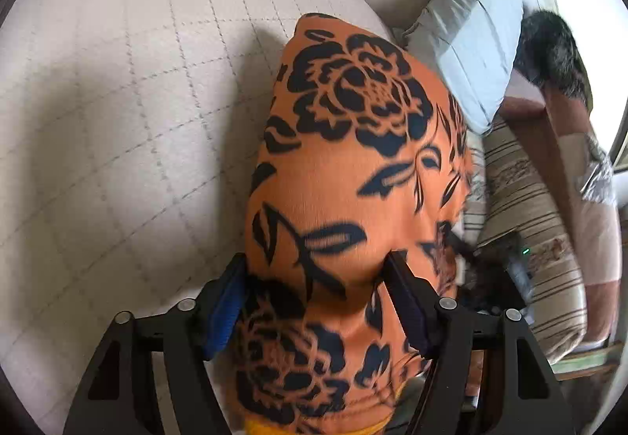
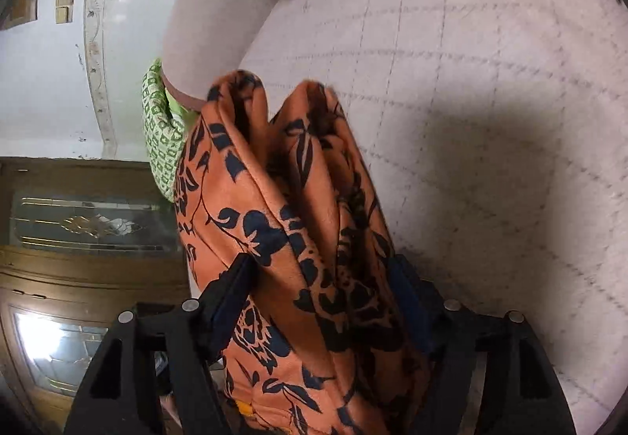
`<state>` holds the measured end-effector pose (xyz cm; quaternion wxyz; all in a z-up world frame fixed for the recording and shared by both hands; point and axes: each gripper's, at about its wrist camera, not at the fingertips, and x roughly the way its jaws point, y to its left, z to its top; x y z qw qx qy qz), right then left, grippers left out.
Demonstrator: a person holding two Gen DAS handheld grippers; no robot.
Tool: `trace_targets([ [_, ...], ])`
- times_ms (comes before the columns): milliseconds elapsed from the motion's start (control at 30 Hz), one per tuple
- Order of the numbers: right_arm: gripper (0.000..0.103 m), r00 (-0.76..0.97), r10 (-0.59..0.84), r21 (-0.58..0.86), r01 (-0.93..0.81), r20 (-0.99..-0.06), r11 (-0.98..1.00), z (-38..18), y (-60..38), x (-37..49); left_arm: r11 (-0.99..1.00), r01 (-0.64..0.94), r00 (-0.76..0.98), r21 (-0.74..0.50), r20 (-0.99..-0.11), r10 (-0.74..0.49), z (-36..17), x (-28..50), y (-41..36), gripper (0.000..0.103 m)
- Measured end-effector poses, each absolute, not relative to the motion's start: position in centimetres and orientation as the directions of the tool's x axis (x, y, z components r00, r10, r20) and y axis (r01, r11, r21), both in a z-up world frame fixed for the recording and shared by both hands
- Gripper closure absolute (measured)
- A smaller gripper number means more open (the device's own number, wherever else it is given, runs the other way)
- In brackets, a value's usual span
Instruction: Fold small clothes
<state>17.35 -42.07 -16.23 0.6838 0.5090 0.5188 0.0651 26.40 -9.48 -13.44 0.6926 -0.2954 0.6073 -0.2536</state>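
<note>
Left hand-held gripper (image 1: 318,270) is seen with jaws spread wide; orange garment with black floral print (image 1: 353,160) is bunched between the fingers, filling the gap, pads at both sides of the cloth. Whether it is pinched or just draped cannot be told. Garment is hung over a pale quilted bed cover (image 1: 117,121). Grey-blue pillow (image 1: 471,42) and striped cushion (image 1: 530,219) are seen at right. Right hand-held gripper (image 2: 325,270) is likewise spread wide, same garment (image 2: 274,219) folded in thick layers between its fingers. Green patterned cloth (image 2: 161,128) is seen left of the garment, wooden cabinet (image 2: 78,238) further left.
</note>
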Motion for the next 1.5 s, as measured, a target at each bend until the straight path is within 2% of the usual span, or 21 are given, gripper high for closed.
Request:
trace_targets([
  [67, 0.036, 0.46, 0.625, 0.773, 0.436, -0.631, 0.46, -16.4, -42.1, 17.3, 0.683, -0.043, 0.121, -0.729, -0.682, -0.721, -14.3, 27.4, -9.2, 0.034],
  [100, 0.039, 0.458, 0.628, 0.775, 0.431, -0.629, 0.462, -16.5, -42.1, 17.3, 0.678, -0.055, 0.117, -0.733, -0.679, -0.725, -14.7, 27.8, -9.1, 0.037],
  [167, 0.048, 0.446, 0.633, 0.772, 0.43, -0.633, 0.469, -16.7, -41.9, 17.3, 0.687, -0.05, 0.114, -0.725, -0.688, -0.717, -14.8, 28.2, -9.2, 0.054],
  [200, 0.059, 0.436, 0.641, 0.773, 0.424, -0.631, 0.472, -16.8, -41.7, 17.3, 0.694, -0.024, 0.117, -0.719, -0.692, -0.713, -14.2, 28.1, -9.2, 0.068],
  [233, 0.07, 0.438, 0.645, 0.777, 0.416, -0.626, 0.471, -16.6, -41.6, 17.3, 0.691, -0.007, 0.117, -0.723, -0.687, -0.717, -13.7, 28.2, -9.1, 0.074],
  [300, 0.077, 0.467, 0.628, 0.782, 0.396, -0.622, 0.481, -15.4, -41.4, 16.9, 0.654, 0.043, 0.132, -0.755, -0.645, -0.753, -11.7, 28.5, -8.2, 0.078],
  [400, 0.081, 0.521, 0.614, 0.804, 0.339, -0.593, 0.489, -12.9, -40.4, 17.0, 0.651, 0.116, 0.172, -0.75, -0.631, -0.757, -8.5, 29.7, -7.5, 0.079],
  [500, 0.087, 0.571, 0.61, 0.829, 0.275, -0.549, 0.487, -10.0, -39.5, 18.5, 0.616, 0.178, 0.219, -0.767, -0.58, -0.785, -4.8, 32.4, -5.8, 0.079],
  [567, 0.087, 0.604, 0.612, 0.848, 0.231, -0.51, 0.477, -8.4, -39.2, 20.2, 0.614, 0.203, 0.238, -0.763, -0.569, -0.787, -3.3, 33.9, -4.8, 0.079],
  [667, 0.087, 0.618, 0.594, 0.832, 0.197, -0.516, 0.518, -7.2, -38.7, 24.6, 0.647, 0.213, 0.265, -0.732, -0.594, -0.76, -3.3, 38.0, -3.7, 0.079],
  [767, 0.087, 0.602, 0.591, 0.821, 0.211, -0.536, 0.53, -9.6, -38.6, 27.5, 0.655, 0.178, 0.254, -0.734, -0.609, -0.751, -6.2, 40.5, -3.4, 0.078],
  [867, 0.083, 0.551, 0.613, 0.815, 0.267, -0.566, 0.514, -14.2, -37.3, 29.0, 0.738, 0.097, 0.214, -0.668, -0.71, -0.67, -11.4, 42.2, -2.3, 0.073],
  [933, 0.076, 0.511, 0.646, 0.823, 0.329, -0.567, 0.462, -17.2, -36.6, 28.8, 0.722, 0.092, 0.191, -0.686, -0.699, -0.689, -12.5, 42.3, -1.1, 0.066],
  [1000, 0.065, 0.503, 0.672, 0.839, 0.358, -0.543, 0.41, -18.3, -36.2, 28.4, 0.721, 0.037, 0.195, -0.691, -0.703, -0.684, -12.2, 42.4, 0.2, 0.057],
  [1067, 0.054, 0.477, 0.66, 0.813, 0.387, -0.58, 0.435, -17.9, -36.4, 28.1, 0.726, 0.049, 0.213, -0.686, -0.703, -0.678, -11.1, 42.4, 0.7, 0.057],
  [1167, 0.052, 0.47, 0.618, 0.776, 0.384, -0.63, 0.5, -16.3, -37.2, 27.2, 0.764, 0.089, 0.203, -0.639, -0.739, -0.642, -9.6, 41.8, -0.7, 0.054],
  [1267, 0.039, 0.43, 0.603, 0.74, 0.432, -0.672, 0.515, -16.2, -37.4, 26.6, 0.785, 0.144, 0.146, -0.603, -0.771, -0.62, -8.7, 41.0, -3.1, 0.05],
  [1367, 0.039, 0.404, 0.674, 0.775, 0.453, -0.619, 0.441, -17.2, -36.3, 26.1, 0.808, 0.134, 0.12, -0.573, -0.8, -0.587, -8.8, 41.0, -2.6, 0.046],
  [1400, 0.041, 0.404, 0.688, 0.786, 0.449, -0.603, 0.425, -17.4, -36.0, 25.9, 0.798, 0.108, 0.115, -0.592, -0.79, -0.602, -9.1, 41.0, -2.2, 0.041],
  [1433, 0.044, 0.403, 0.683, 0.781, 0.456, -0.609, 0.427, -17.5, -35.6, 25.7, 0.791, 0.087, 0.112, -0.605, -0.783, -0.611, -9.5, 40.9, -1.7, 0.038],
  [1500, 0.042, 0.393, 0.667, 0.762, 0.469, -0.633, 0.446, -17.9, -35.2, 24.9, 0.768, 0.028, 0.078, -0.639, -0.765, -0.639, -11.1, 40.9, -0.9, 0.038],
])
